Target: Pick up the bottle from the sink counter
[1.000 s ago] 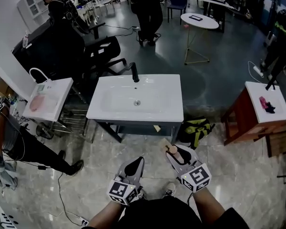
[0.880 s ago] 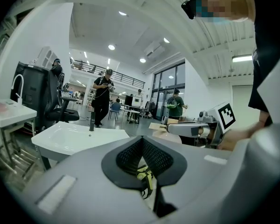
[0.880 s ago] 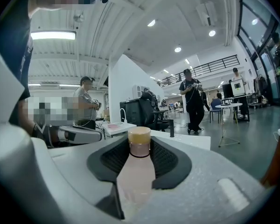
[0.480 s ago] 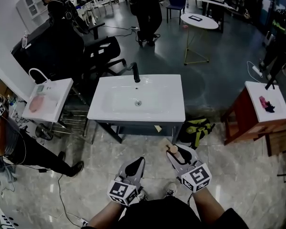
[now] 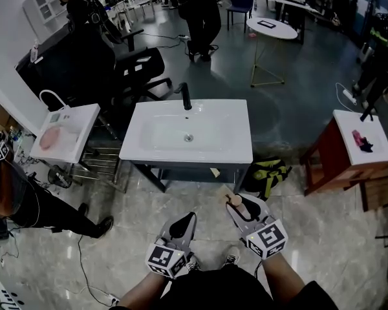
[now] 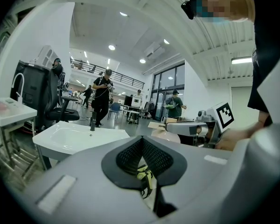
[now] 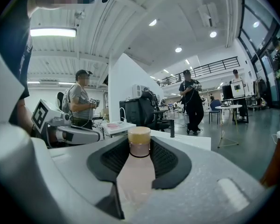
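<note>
Looking down from your head, you hold both tongs low over the marbled floor, short of the white sink bench [image 5: 236, 150]. Your right tongs [image 5: 237, 205] are clamped on the pinkish bottle [image 5: 240, 206], so it is in the air and not on the bench. Your left tongs [image 5: 188, 217] carry nothing. A black faucet [image 5: 186, 97] stands at the bench's far edge. A green and black bag [image 5: 269, 173] lies on the floor by the bench's right front corner, just ahead of your right tongs. A smaller white basin [image 5: 83, 120] stands to the left and a reddish stand [image 5: 330, 163] to the right, both well apart from you.

In the left gripper view, the pads meet at their tips with nothing between them. The sink bench lies ahead to the left, and a person in black [image 6: 102, 97] stands beyond it.

In the right gripper view, the bottle fills the gap between the pads, its tan cap [image 7: 139, 135] upward. Another person [image 7: 80, 107] stands at the left.
</note>
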The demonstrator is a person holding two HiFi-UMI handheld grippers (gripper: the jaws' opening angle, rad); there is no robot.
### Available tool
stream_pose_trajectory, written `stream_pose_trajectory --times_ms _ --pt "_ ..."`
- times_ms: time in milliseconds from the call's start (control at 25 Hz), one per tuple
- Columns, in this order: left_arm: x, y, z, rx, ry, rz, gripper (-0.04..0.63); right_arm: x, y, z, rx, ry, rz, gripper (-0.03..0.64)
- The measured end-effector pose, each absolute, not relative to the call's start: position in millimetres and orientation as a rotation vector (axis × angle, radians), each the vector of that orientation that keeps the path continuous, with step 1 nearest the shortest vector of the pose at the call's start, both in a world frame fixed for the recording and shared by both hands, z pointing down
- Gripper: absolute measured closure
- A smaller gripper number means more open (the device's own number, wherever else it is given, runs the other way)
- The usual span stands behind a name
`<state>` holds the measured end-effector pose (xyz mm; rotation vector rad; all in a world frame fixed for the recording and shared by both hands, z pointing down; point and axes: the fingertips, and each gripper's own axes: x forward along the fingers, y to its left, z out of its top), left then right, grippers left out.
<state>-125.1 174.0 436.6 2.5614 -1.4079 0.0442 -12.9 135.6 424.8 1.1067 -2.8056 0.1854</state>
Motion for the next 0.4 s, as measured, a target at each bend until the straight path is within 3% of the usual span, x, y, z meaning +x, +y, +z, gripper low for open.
stream_pose_trajectory --times_ms 400 --pt "-125.0 173.9 437.2 2.561 -1.402 0.041 0.592 -5.8 132.7 422.4 1.137 -2.793 0.182 0.477"
